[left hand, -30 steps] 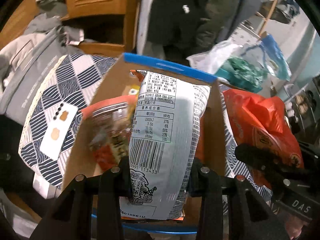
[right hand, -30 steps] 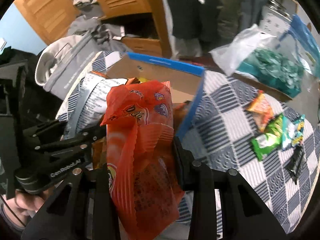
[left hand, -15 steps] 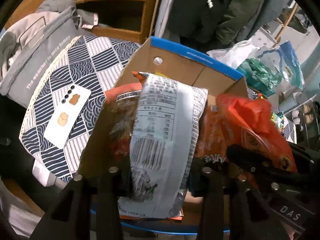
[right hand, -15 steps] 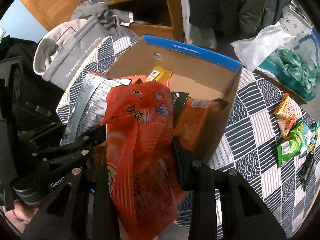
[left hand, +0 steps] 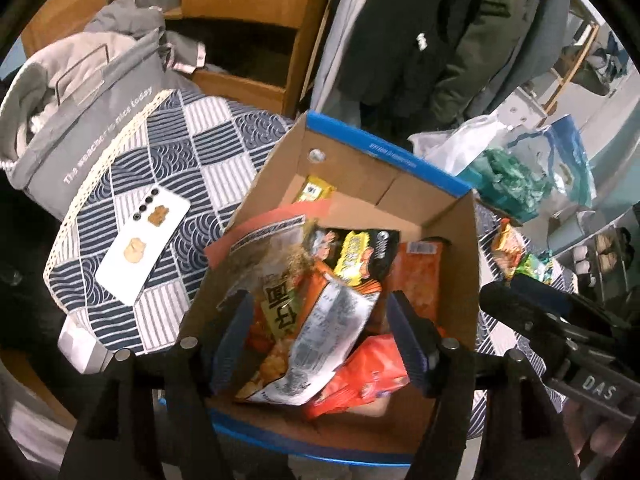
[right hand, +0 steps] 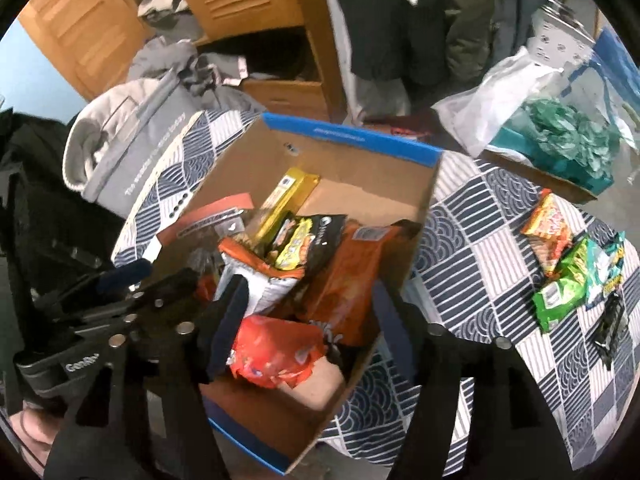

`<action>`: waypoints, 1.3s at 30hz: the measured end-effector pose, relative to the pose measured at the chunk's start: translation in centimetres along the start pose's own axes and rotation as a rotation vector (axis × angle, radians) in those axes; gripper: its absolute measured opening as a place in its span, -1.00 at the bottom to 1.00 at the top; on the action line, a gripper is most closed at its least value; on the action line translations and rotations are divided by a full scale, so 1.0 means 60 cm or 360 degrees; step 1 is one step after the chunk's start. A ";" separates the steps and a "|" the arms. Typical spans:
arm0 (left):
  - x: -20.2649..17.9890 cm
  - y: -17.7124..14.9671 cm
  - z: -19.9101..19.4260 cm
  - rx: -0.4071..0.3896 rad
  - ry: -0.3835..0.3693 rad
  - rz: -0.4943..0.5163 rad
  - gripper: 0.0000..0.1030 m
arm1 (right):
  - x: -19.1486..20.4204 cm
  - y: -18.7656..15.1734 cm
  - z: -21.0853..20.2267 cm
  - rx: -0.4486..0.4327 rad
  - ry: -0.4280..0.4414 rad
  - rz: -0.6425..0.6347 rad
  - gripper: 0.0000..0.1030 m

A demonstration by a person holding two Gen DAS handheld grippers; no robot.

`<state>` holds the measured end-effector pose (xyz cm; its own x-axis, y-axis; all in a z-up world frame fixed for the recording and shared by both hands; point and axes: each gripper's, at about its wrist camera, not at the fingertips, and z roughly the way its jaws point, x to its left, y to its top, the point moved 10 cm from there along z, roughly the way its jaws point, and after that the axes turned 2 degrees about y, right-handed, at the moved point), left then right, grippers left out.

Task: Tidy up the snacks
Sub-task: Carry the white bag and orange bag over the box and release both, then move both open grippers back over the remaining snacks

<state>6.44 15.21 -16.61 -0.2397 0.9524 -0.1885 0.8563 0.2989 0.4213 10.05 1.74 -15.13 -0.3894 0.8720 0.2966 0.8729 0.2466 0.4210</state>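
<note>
Place: a lived-in home, bedroom or dorm by the look of it.
Furniture: there's a wooden wardrobe [right hand: 240, 8] with louvred doors, its lower shelf open and dark.
Clothing: dark coats [left hand: 420, 28] hanging right beside it, and a grey hooded sweatshirt [left hand: 92, 92] slumped against the table edge.
Table: covered in a navy-and-white wave-pattern tablecloth [right hand: 480, 240], domestic stuff, not a workbench.
Personal items: a white phone [left hand: 144, 244] lying face down on the cloth.
Clutter: a cardboard box [right hand: 360, 184] full of snack packets, more loose snack packets [right hand: 572, 264] on the cloth, and plastic bags [right hand: 560, 120] piled at the far side.
</note>
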 end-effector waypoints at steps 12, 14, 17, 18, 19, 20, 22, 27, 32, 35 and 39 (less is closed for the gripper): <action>-0.076 0.016 -0.038 -0.0127 0.0021 0.0186 0.49 | -0.071 -0.008 -0.055 -0.0062 -0.0060 0.0120 0.32; -0.094 0.015 -0.039 -0.0128 0.0011 0.0220 0.49 | -0.085 -0.013 -0.065 -0.0071 -0.0078 0.0131 0.32; -0.115 0.011 -0.037 -0.0116 -0.0001 0.0248 0.50 | -0.104 -0.021 -0.077 -0.0077 -0.0107 0.0146 0.33; -0.126 0.009 -0.036 -0.0116 -0.0010 0.0266 0.50 | -0.113 -0.025 -0.082 -0.0080 -0.0121 0.0152 0.33; -0.133 0.008 -0.035 -0.0117 -0.0010 0.0279 0.51 | -0.122 -0.028 -0.087 -0.0084 -0.0137 0.0157 0.33; -0.140 0.006 -0.033 -0.0113 -0.0006 0.0293 0.52 | -0.128 -0.031 -0.090 -0.0087 -0.0146 0.0159 0.34; -0.157 0.002 -0.028 -0.0094 -0.0010 0.0319 0.52 | -0.144 -0.039 -0.099 -0.0094 -0.0173 0.0168 0.34; -0.200 -0.012 -0.023 -0.0065 -0.0038 0.0380 0.53 | -0.188 -0.058 -0.119 -0.0108 -0.0235 0.0209 0.34; -0.247 -0.022 -0.021 -0.0061 -0.0048 0.0467 0.53 | -0.249 -0.085 -0.136 -0.0113 -0.0321 0.0283 0.36; -0.273 -0.026 -0.017 -0.0056 -0.0057 0.0501 0.53 | -0.282 -0.099 -0.146 -0.0113 -0.0372 0.0324 0.36; -0.316 -0.039 -0.005 -0.0027 -0.0072 0.0570 0.53 | -0.322 -0.117 -0.163 -0.0129 -0.0394 0.0394 0.36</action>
<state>8.84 -3.54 -13.78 0.0951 0.9933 -0.0650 0.8745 -0.0522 0.4823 8.56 -20.97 -15.40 -0.0774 0.9796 0.1854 0.9017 -0.0105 0.4322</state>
